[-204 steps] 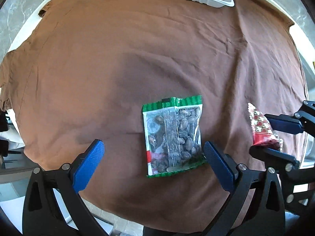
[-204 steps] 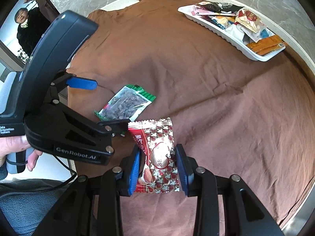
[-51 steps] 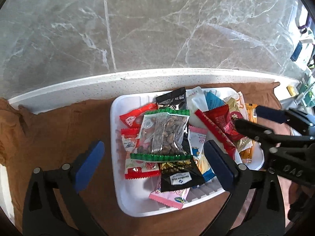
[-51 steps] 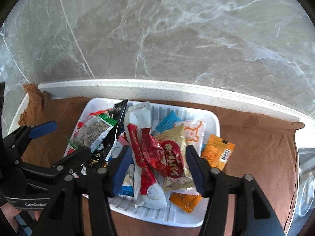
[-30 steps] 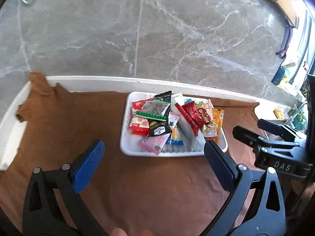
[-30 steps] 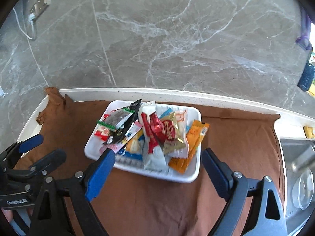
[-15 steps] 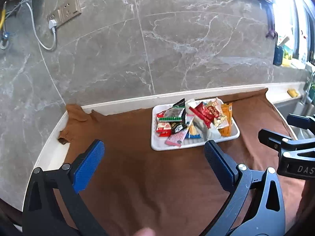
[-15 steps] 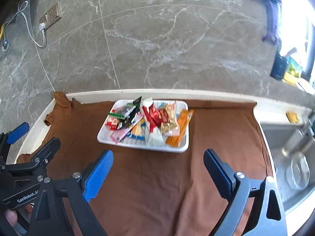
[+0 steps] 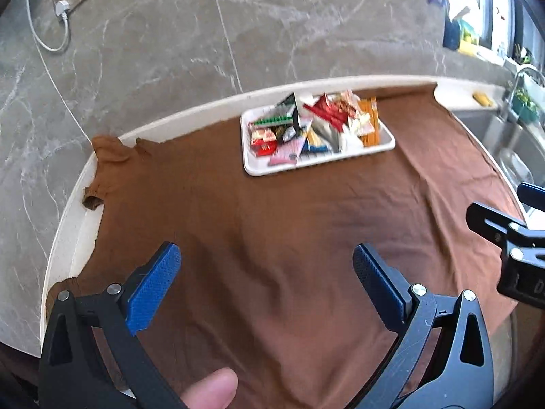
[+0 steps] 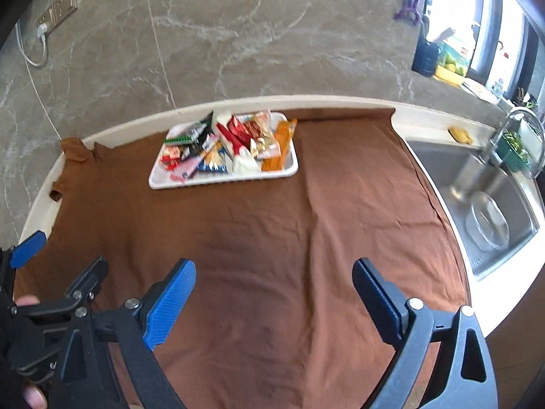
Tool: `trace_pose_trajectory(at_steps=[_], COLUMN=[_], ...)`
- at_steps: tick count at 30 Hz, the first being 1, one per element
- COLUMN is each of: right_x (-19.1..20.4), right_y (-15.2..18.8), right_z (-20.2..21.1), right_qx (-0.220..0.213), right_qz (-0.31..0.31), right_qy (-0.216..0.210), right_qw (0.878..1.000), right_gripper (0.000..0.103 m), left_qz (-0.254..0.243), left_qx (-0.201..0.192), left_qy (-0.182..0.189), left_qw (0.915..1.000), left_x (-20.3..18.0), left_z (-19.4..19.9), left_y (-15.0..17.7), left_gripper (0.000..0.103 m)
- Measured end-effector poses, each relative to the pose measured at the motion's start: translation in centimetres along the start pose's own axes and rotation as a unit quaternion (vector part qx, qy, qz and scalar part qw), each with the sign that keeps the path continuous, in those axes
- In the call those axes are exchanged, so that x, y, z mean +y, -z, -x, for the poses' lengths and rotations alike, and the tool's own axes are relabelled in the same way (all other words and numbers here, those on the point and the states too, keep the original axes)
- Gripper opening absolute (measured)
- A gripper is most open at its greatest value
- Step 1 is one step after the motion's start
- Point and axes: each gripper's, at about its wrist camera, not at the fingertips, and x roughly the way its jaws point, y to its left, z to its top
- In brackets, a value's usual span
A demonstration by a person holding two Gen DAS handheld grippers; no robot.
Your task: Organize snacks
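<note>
1. My left gripper (image 9: 265, 283) has its jaws wide apart and nothing is between them; my right gripper (image 10: 272, 293) is the same, jaws spread and empty

2. Some seconds ago my right jaws were clamped on a red packet and a green bag of nuts lay between my left jaws; now both are free, so the two releases are done

3. Both grippers have pulled back from the white tray (image 10: 224, 179). A moment ago the tray filled my views; now it is far ahead of my jaws, near the wall side of the counter

4. The snacks (image 10: 235, 143) lie all heaped inside the tray, touching and overlapping. The green bag of nuts (image 9: 276, 119) is at the tray's left end, the red packet (image 10: 235, 129) near its middle. The views are blurred, so I cannot read finer details

5. The brown cloth (image 9: 289, 225) between my jaws and the tray carries no loose packet that I can see

6. The sink (image 10: 487, 204) is to the right of the tray, well apart from it

7. My judgement: the gathering looks finished, unless the heap itself must be sorted
</note>
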Motion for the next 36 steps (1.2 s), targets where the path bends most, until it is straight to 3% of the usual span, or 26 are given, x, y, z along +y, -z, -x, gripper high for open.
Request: trace_pose_trajectory(at_steps=[10,19,36], right_x=[-0.7,-1.3,0.6], right_y=[0.4,-0.3,-0.2], right_z=[-1.2,-1.7,-1.9], right_qx=[0.021,0.018,0.024], right_qz=[0.029,0.039,0.059], right_qy=[-0.008,-0.023,-0.033], right_qw=[0.999,0.999,0.997], right_gripper=[0.095,0.095,0.095], left_qz=[0.032,0.053,0.08], left_qx=[0.074,0.072,0.083], left_qy=[0.033,0.011,0.011], left_qw=[0.9962,0.9959,0.9934], left_x=[-1.3,-0.9,0.8], left_z=[-3.5,-3.9,-3.9], left_y=[0.5,-0.6,0.3], left_gripper=[0.103,0.103,0.103])
